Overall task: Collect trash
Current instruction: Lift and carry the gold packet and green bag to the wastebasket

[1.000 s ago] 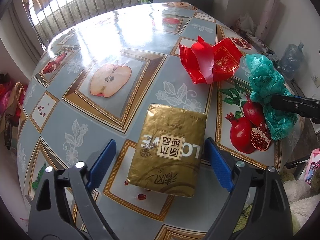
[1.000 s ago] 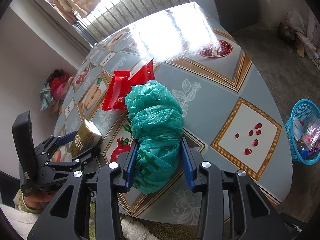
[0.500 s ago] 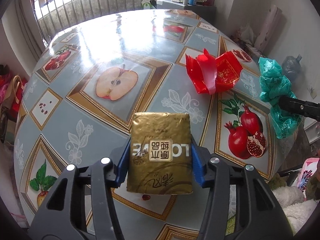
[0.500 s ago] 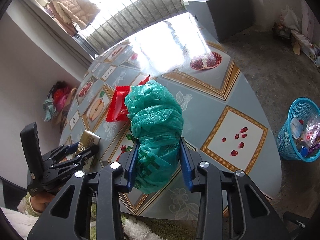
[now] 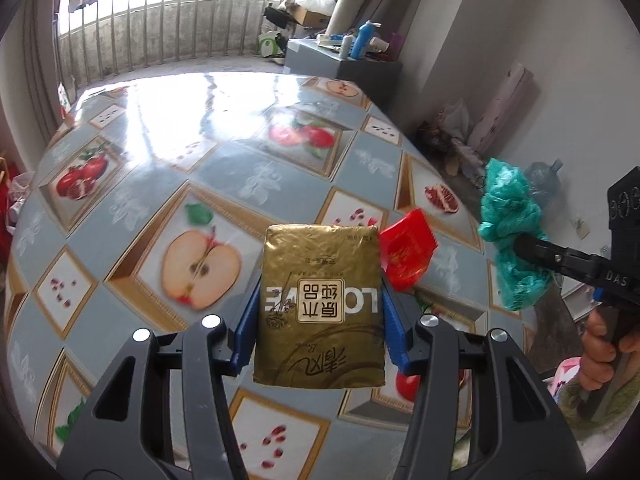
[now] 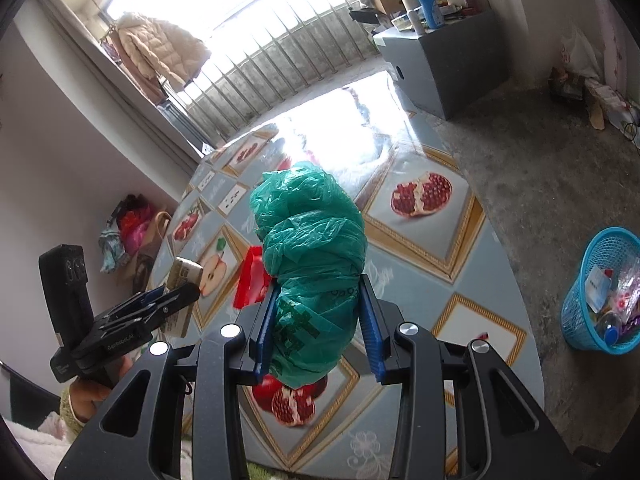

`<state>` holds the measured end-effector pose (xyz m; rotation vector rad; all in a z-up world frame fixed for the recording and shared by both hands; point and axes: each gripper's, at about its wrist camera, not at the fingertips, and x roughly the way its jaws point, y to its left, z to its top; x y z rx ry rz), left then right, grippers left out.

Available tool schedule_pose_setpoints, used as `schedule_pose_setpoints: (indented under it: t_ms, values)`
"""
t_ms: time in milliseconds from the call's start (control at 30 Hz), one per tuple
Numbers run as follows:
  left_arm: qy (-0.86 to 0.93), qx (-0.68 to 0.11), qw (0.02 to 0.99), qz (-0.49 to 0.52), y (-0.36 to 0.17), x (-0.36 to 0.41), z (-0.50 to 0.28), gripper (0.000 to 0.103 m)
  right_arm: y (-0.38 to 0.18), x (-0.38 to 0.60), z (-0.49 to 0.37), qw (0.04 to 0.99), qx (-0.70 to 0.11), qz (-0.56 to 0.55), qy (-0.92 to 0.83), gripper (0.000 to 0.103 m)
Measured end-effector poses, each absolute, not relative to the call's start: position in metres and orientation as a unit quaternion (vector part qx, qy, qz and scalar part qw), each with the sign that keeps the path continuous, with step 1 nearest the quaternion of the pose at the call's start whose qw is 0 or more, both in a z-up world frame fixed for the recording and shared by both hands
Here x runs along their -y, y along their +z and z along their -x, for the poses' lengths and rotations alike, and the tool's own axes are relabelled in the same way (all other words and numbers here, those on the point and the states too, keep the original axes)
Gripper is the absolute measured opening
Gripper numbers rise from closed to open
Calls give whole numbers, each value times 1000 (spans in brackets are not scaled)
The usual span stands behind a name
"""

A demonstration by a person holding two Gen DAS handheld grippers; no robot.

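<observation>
Two pieces of trash are held above the counter (image 5: 132, 208), one in each tool. Left hand-held gripper (image 5: 320, 332) has its blue pads pressed against both long sides of the flat gold foil packet with printed characters (image 5: 320, 304), which sits upright in the middle of the left wrist view, clear of the fruit-patterned surface behind it. At about 2 o'clock from that packet, the crumpled red plastic wrapper (image 5: 408, 254) lies on the counter, partly hidden by the packet's edge. Right hand-held gripper (image 6: 320, 332) is clamped on the bunched green plastic bag (image 6: 314, 256), its blue pads squeezing the lower half while the rest of the bag bulges above them; in the left wrist view this bag shows at 3 o'clock, off the counter's edge. In the right wrist view the red wrapper peeks out at 9 o'clock of the bag, and the gold packet appears farther out at 9 o'clock. On the floor at 3 o'clock stands a blue plastic mesh basket (image 6: 600, 256) with mixed litter inside, well apart from the counter
</observation>
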<state>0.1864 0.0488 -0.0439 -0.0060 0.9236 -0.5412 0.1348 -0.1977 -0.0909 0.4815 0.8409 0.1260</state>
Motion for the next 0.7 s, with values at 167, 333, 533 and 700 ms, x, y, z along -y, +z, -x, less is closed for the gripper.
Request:
schedule_pose_setpoints:
  t_ms: [167,333,533,700]
  values:
    - [-261,-455,851,11,-49,-34,-205,50,-97,206,-155,880,-404,-246,44,37]
    - [-270,-451,851,13,-49,-24,-212,50,-105,210,-163,875,-409,-255,41,37]
    - [-279,-438,855,6,-34,-17,-211,50,-107,217,-161,874,-401,-273,40,37]
    - [-297,-421,857,-12,-16,1,-206,50,-105,228,-148,876,-388,-284,34,37]
